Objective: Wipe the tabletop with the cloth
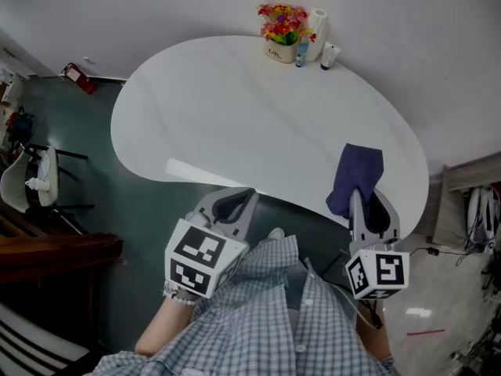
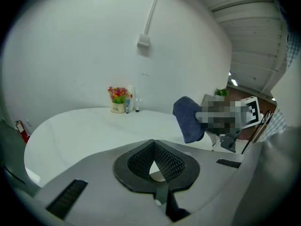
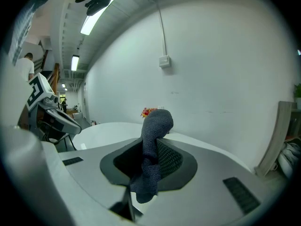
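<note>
1. The right gripper [image 1: 366,204] has its jaws clamped on the cloth [image 1: 356,171]. It pinches the cloth partway along, so a bunch stands above the pads and a tail hangs below. I judge this grip leaves loose fabric to press flat on a surface.
2. The cloth sits over the near right rim of the table [image 1: 235,116]. From the left gripper's view it looks lifted clear of the top, though contact cannot be ruled out.
3. The left gripper [image 1: 233,204] has its jaws brought together at the tips with nothing between them. It sits at the table's near edge, off the top (probably parked there to keep out of the wiping path).
4. The flowers [image 1: 283,23] and small bottles [image 1: 329,53] stand together at the far rim by the wall, well apart from the cloth. That leaves the broad middle of the top bare.
5. Wiping seems not yet begun. The next move likely calls for lowering the cloth until it lies flat, and strokes should stop short of the bottles.
</note>
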